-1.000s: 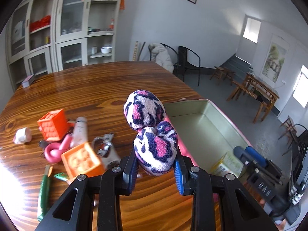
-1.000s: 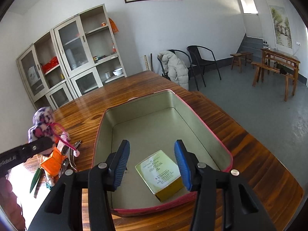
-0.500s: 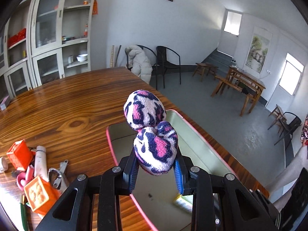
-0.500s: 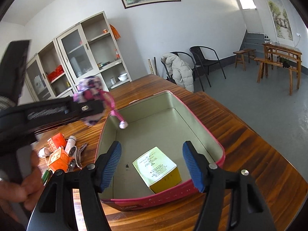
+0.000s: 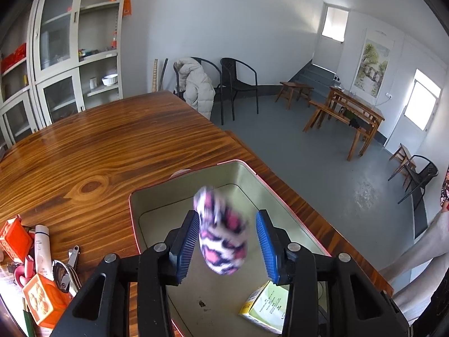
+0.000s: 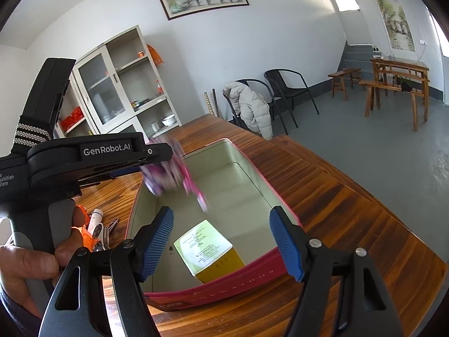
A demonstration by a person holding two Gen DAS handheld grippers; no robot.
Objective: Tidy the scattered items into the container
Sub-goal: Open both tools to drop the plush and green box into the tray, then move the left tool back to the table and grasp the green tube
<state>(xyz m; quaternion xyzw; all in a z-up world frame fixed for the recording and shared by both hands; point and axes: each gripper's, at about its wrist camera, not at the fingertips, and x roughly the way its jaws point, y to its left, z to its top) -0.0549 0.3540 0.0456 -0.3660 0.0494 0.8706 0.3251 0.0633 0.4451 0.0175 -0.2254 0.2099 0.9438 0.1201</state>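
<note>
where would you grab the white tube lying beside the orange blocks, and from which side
Grip the white tube across its narrow middle, coming from above. It lies flat on the wooden table, long and slim, so jaws should span its width. The orange cube and pink piece crowd its left; the right side looks freer.

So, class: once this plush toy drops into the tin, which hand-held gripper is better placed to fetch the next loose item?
Left hand-held gripper: the clutter, such as the orange block, lies on its side.
</note>
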